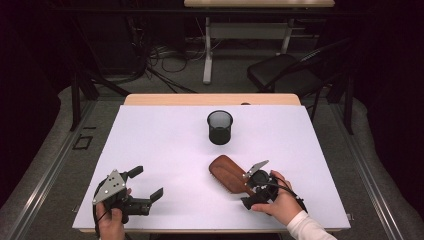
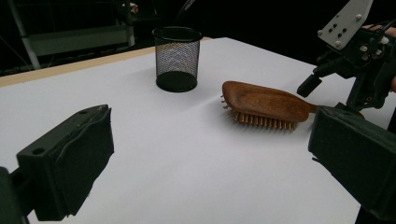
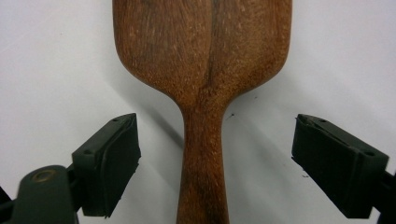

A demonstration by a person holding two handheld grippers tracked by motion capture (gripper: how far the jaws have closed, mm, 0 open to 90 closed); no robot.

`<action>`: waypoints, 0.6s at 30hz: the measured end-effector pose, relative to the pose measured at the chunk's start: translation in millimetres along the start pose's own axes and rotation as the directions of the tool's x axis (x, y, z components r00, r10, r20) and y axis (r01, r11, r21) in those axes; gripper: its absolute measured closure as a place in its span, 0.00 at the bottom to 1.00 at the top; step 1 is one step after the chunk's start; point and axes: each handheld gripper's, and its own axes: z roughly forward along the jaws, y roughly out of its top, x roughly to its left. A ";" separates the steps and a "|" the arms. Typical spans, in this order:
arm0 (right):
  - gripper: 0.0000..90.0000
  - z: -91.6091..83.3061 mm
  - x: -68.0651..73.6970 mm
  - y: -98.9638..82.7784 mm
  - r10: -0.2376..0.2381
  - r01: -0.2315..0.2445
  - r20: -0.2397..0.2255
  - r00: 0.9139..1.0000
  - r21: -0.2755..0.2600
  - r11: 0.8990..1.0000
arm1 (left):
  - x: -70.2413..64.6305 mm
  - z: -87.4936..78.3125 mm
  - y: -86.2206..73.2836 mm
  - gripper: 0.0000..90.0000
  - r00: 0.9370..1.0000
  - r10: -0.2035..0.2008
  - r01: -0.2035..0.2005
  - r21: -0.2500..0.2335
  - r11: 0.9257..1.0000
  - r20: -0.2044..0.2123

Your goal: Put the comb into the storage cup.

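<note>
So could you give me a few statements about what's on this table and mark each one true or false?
1. The wooden hairbrush lies bristles down. True.
2. The right gripper is clamped on the brush handle. False: its jaws straddle the handle with gaps on both sides.
3. The black mesh cup lies tipped over. False: it stands upright.
4. The left gripper holds nothing. True.
5. The brush sits inside the cup. False: it lies on the white table, apart from the cup.

reddish-brown wood-grained hairbrush (image 1: 229,173), black mesh cup (image 1: 220,127), plain white table sheet (image 1: 165,145), black gripper pads (image 3: 116,158)
</note>
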 end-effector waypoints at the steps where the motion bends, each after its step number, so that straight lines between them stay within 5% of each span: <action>1: 0.18 1.0 0.4 1.4 -0.011 0.011 0.000 1.000 0.009 1.000 | 0.0 -0.2 0.0 0.00 1.000 0.000 0.000 0.002 1.000 -0.002; 10: 0.35 3.8 -2.0 4.9 -0.016 0.017 -0.015 1.000 0.030 0.999 | -0.1 0.1 -0.1 0.00 1.000 0.000 0.000 0.000 1.000 -0.002; 18: 0.39 6.8 -3.4 5.1 0.005 -0.004 -0.016 1.000 0.048 0.999 | 0.0 0.4 -0.2 0.00 1.000 0.000 0.000 0.001 1.000 0.003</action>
